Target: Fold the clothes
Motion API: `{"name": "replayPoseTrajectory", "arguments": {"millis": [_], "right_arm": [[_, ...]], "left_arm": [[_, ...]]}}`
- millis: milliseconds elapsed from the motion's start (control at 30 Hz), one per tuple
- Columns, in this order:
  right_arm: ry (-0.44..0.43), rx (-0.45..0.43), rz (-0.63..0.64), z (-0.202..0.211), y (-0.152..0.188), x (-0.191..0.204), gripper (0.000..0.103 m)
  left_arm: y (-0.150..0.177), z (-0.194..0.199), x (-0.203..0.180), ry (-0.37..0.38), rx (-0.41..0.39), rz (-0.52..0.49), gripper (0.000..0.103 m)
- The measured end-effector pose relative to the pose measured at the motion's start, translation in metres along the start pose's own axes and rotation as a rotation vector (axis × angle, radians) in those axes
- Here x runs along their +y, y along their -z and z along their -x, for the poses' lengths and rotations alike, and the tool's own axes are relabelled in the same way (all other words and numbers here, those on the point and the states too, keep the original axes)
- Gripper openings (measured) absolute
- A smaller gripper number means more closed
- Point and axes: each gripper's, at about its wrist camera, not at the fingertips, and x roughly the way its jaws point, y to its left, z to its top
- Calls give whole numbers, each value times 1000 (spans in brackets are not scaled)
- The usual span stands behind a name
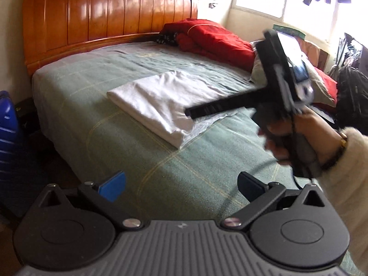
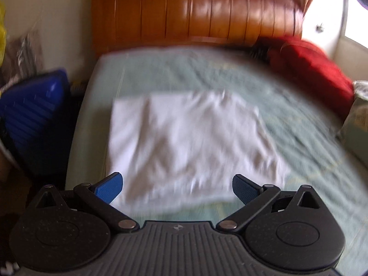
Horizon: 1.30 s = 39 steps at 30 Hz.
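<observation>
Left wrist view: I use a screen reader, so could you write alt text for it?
A folded white garment lies on a green bed with a wooden headboard. The open left gripper is empty in the foreground; at right a hand holds the right gripper over the garment's edge. Red bedding lies behind.

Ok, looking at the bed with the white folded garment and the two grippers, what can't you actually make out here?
- White garment: right wrist view is motion-blurred, so fold edges and creases are unreadable.
- Garment's right part: left wrist view, covered by the right gripper.
- Right gripper's fingers: blurred and side-on there.
- Dark patterned cloth by the red bedding: too small to identify.
</observation>
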Motion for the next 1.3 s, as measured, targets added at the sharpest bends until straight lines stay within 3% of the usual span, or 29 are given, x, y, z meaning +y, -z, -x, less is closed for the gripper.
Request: {"name": "replayPoseTrajectory", "arguments": {"millis": [67, 167, 233, 300, 467, 633, 800, 900, 1067, 1167, 1300], "right_arm": [[-4, 1, -21, -14, -5, 0, 103], [-15, 108, -3, -39, 5, 9, 103], [-9, 139, 79, -40, 18, 23, 103], [-6, 104, 122, -28, 18, 29, 103], [3, 10, 74, -27, -12, 22, 103], [-18, 85, 22, -68, -10, 28, 103], [-93, 36, 241, -43, 10, 57, 103], [-110, 11, 174, -31, 7, 43, 103], [-203, 104, 7, -36, 12, 16, 103], [-232, 113, -40, -18, 14, 11, 103], [-255, 20, -24, 3, -1, 20, 103]], "left_arm": [[2, 2, 3, 2, 0, 5, 102], [6, 2, 6, -8, 6, 6, 102], [8, 0, 6, -7, 10, -15, 102], [10, -1, 5, -4, 7, -45, 102], [10, -4, 2, 29, 1, -81, 102], [12, 1, 4, 39, -5, -81, 102], [13, 5, 2, 55, -16, -94, 102], [14, 7, -1, 70, -22, -104, 102], [16, 13, -4, 80, -33, -118, 102], [15, 15, -6, 84, -39, -113, 102], [16, 20, -11, 87, -47, -123, 102]]}}
